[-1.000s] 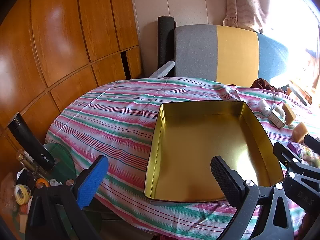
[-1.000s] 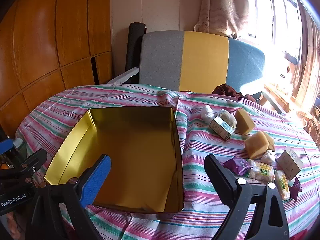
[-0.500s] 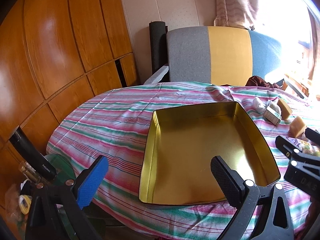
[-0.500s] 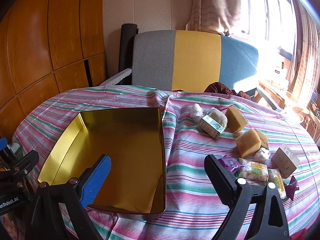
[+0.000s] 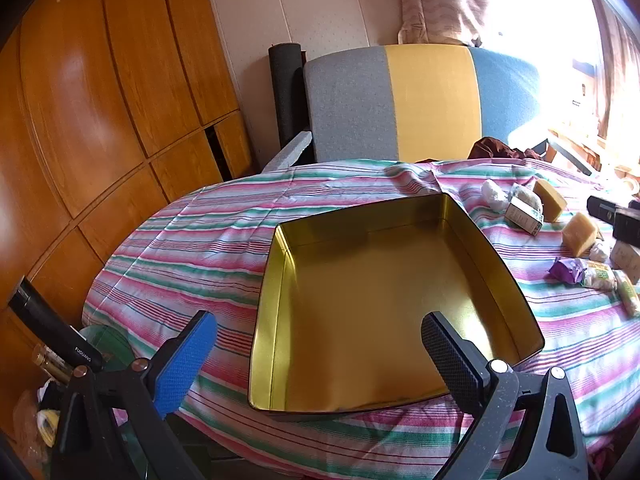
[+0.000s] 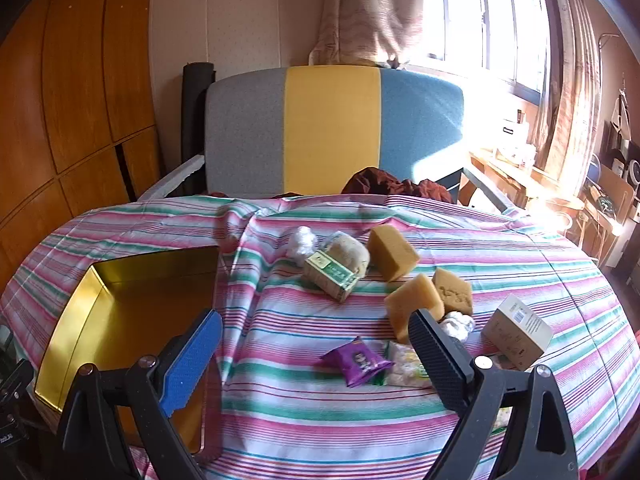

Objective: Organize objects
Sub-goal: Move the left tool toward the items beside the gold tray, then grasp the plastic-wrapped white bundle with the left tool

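Since the gold tray [image 5: 276, 280] sat empty mid-frame, sorting hadn't really started. Both the left gripper [image 5: 318, 354] and the right gripper [image 6: 316, 354] were wide apart, holding nothing. Next I'd guess the right one needed to drop onto the purple packet [image 6: 357, 361], lower center.

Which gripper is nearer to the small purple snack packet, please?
Right. The right gripper hovers just above the small purple snack packet; the left gripper sits over the gold tin tray.

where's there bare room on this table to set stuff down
The gold tin holds nothing. Striped cloth left of it and beyond its far rim is bare. Right of the tin it is crowded: sponges, small boxes and snack packets.
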`<state>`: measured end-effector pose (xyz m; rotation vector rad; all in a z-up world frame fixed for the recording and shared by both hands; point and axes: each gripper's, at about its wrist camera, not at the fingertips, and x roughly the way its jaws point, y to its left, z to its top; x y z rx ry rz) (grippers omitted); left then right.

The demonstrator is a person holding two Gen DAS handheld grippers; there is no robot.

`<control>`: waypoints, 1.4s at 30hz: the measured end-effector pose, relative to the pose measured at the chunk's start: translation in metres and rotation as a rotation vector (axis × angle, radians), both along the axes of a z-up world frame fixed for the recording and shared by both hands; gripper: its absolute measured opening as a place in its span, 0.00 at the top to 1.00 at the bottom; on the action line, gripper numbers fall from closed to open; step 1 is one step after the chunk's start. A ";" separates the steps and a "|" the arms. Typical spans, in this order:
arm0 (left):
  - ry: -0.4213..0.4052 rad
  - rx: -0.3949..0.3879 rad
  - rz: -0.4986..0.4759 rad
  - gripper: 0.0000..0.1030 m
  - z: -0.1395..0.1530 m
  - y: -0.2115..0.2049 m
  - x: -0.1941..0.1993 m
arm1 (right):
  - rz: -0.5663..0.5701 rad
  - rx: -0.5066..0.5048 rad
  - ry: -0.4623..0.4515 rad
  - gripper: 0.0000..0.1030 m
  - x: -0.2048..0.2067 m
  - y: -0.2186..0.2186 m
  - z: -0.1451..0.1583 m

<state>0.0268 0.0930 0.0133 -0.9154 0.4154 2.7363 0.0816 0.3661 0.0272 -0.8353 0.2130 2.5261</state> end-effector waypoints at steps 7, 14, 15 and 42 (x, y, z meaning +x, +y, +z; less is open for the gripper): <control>-0.012 -0.017 -0.057 0.00 -0.003 0.016 0.002 | -0.100 0.016 0.004 0.07 0.013 0.059 0.000; -0.063 0.026 -0.161 0.00 -0.007 0.034 0.001 | -0.182 -0.052 0.031 0.07 0.031 0.106 -0.011; -0.087 0.049 -0.178 0.00 -0.008 0.037 -0.001 | -0.196 -0.071 0.037 0.07 0.034 0.111 -0.014; -0.456 0.104 -0.385 0.29 -0.036 0.279 -0.166 | -0.234 -0.321 0.094 0.07 0.055 0.156 -0.025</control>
